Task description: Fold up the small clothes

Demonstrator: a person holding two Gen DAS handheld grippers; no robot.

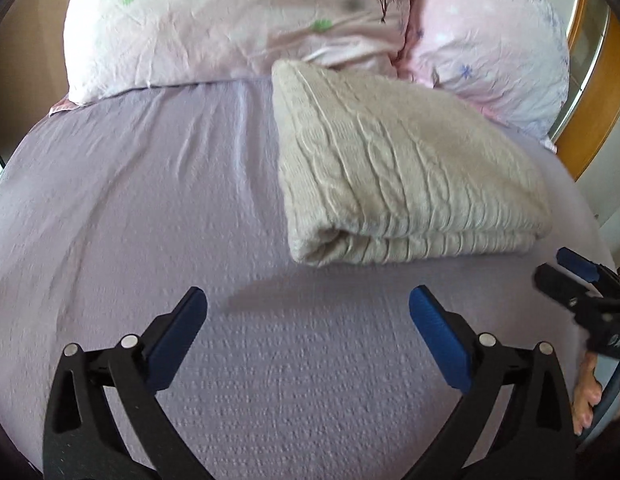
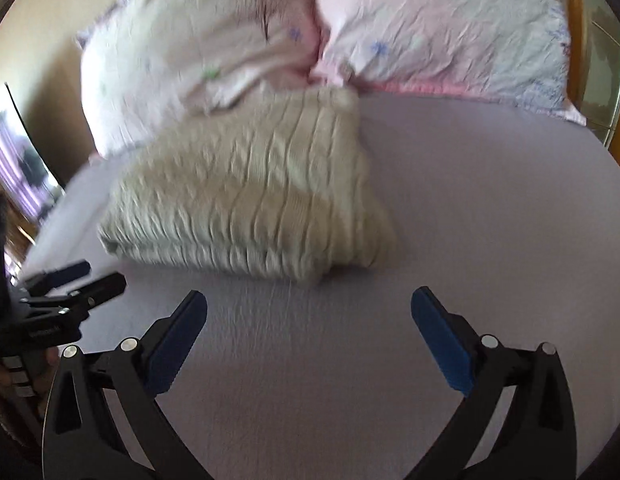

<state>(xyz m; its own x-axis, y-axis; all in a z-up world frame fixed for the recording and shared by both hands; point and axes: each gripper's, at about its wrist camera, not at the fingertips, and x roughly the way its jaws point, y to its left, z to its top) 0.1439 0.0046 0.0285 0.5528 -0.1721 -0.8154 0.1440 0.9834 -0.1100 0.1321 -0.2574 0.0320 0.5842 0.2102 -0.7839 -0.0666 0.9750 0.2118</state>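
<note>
One garment only: cream cable-knit sweater, lying as a compact folded bundle on the lilac bed sheet, far end touching the pink pillows at the head of the bed. Judged to be at the end of the folding step, or between folds; no loose sleeve or hem showing in either view. Left gripper hovering over bare sheet just short of the sweater's near edge, fingers spread wide, nothing between them. Right gripper likewise short of the bundle, fingers spread and empty; also visible at the right edge of the left wrist view. Rolled fold open at the near left corner, layers stacked, ribbing running along the front edge. Knit looks thick and soft, likely to spring back. Next move, if any: tidy or press the bundle, or lift it aside from both ends, pinching through all layers. Right wrist view motion-blurred; fine detail there not readable.
</note>
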